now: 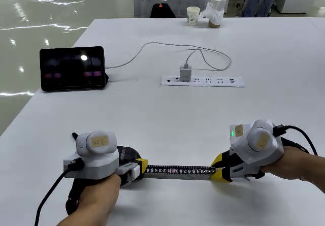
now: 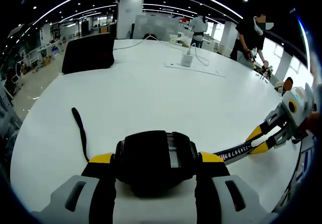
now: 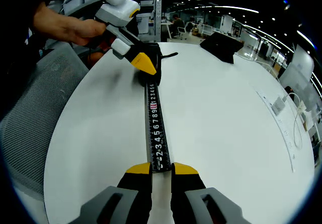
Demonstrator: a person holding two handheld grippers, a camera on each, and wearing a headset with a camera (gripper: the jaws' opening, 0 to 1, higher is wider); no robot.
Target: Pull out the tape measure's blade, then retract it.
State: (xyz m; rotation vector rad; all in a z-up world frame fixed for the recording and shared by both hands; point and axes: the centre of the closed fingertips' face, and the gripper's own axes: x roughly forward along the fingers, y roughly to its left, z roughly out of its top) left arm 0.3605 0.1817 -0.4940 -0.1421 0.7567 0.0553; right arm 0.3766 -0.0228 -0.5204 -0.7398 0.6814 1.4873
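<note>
A black tape measure case (image 2: 156,156) sits on the white table, and my left gripper (image 2: 157,159) is shut on it with a yellow-tipped finger on each side. In the head view the case (image 1: 128,157) lies at the lower left, partly hidden by the left gripper (image 1: 136,168). The black blade (image 1: 177,170) with white numbers runs flat across the table to my right gripper (image 1: 219,168). That gripper (image 3: 161,168) is shut on the blade's end (image 3: 160,161). The blade (image 3: 155,123) stretches straight back to the case (image 3: 151,63). The case's black wrist strap (image 2: 79,131) lies loose on the table.
A dark tablet (image 1: 72,68) stands at the far left. A white power strip (image 1: 202,80) with a charger and grey cable lies mid-table. Cups (image 1: 193,15) and a plastic-wrapped cup (image 1: 217,10) sit at the far edge. People stand beyond the table (image 2: 251,35).
</note>
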